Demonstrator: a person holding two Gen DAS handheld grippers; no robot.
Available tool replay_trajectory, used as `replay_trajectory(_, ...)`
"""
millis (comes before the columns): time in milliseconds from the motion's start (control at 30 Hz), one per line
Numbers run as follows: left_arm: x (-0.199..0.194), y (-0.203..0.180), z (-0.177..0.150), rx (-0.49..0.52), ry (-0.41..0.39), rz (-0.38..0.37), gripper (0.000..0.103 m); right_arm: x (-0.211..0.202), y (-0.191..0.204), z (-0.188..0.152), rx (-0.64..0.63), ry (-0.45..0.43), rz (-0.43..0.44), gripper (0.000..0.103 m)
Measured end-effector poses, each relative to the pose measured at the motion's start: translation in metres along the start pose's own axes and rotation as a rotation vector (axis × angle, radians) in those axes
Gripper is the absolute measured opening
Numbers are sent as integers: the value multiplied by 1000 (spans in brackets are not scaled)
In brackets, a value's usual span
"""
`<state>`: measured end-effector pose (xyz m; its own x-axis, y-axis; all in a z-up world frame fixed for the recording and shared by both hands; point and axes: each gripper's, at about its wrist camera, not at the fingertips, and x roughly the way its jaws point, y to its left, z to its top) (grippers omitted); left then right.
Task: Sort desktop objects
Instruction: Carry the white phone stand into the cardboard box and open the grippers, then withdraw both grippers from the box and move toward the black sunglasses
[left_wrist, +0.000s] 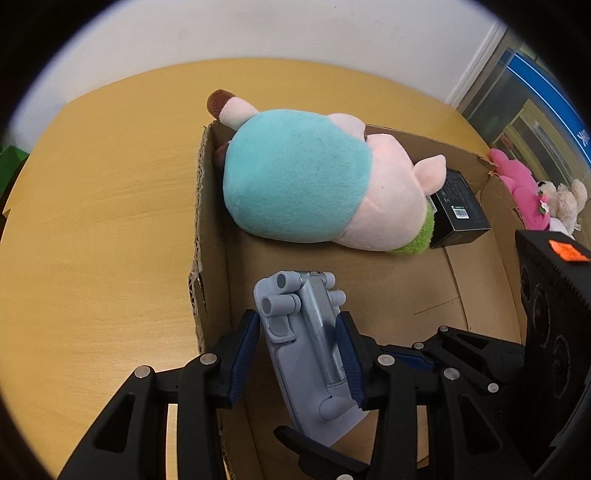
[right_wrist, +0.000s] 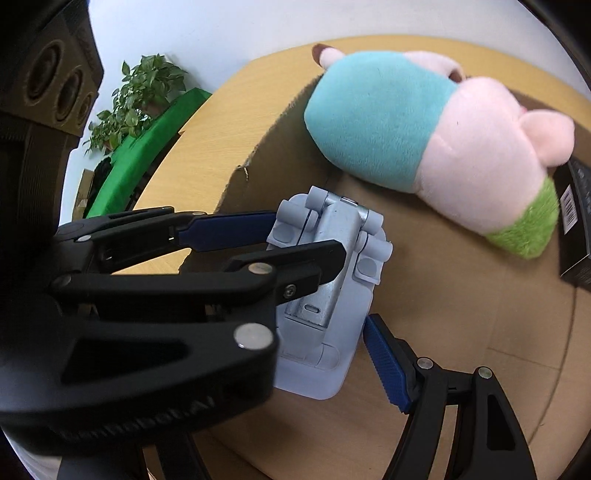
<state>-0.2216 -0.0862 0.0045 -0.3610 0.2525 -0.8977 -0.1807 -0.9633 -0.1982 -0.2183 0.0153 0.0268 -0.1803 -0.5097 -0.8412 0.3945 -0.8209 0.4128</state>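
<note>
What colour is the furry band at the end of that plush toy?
Bright green band, next to the pale pink part of the plush toy. The right wrist view shows it best.

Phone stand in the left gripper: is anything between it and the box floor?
Nothing visible. The phone stand is over bare floor of the cardboard box; the plush pig and black carton lie farther back.

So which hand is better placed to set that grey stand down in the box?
The left. The left gripper already clamps the grey stand over the cardboard box floor. The right gripper stands open beside it, holding nothing.
</note>
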Motion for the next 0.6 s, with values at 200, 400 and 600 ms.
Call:
replay_trajectory(200, -5, 2, -2, -9, -22, -8, 42, 1, -8, -7, 44, 14, 56, 75)
replay_trajectory(400, -42, 8, -14, -39, -145, -20, 42, -49, -10, -26, 51, -88, 86, 78)
replay_trajectory(600, -135, -26, -68, 70, -436, 32, 64, -146, -3, -90, -70, -313, -74, 103)
